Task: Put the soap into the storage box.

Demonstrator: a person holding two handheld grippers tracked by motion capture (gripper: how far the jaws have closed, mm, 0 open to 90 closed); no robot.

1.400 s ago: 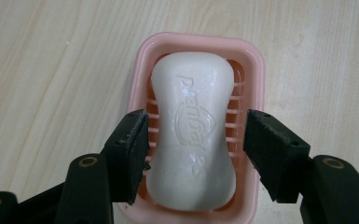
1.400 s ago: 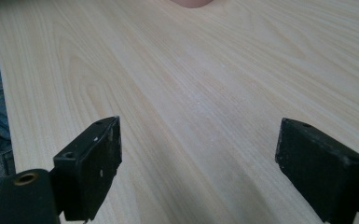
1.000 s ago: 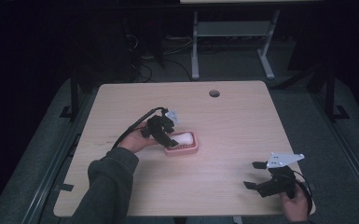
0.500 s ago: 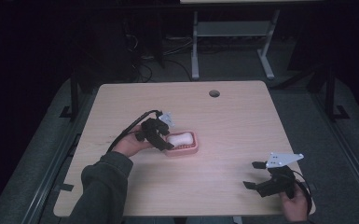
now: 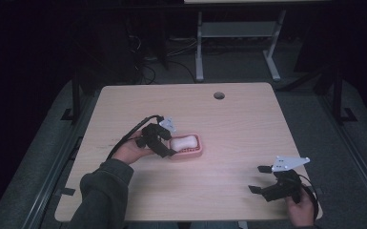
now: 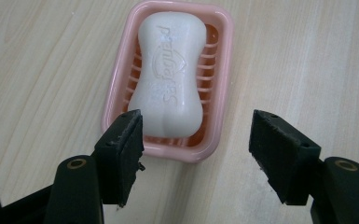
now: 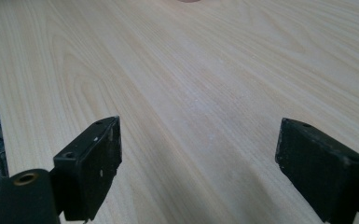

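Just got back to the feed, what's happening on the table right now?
A person holds tongs in each hand. The left tongs are open, jaws just short of the near end of a pink soap dish holding a white soap bar, gripping nothing. The right tongs are open too, over bare table near the front right corner, away from the dish.

Your left gripper (image 5: 166,143) sits mid-table with its jaws spread wide, your left hand (image 5: 132,149) wrapped behind it. Your right gripper (image 5: 263,177) rests near the table's near right corner, jaws also wide apart.
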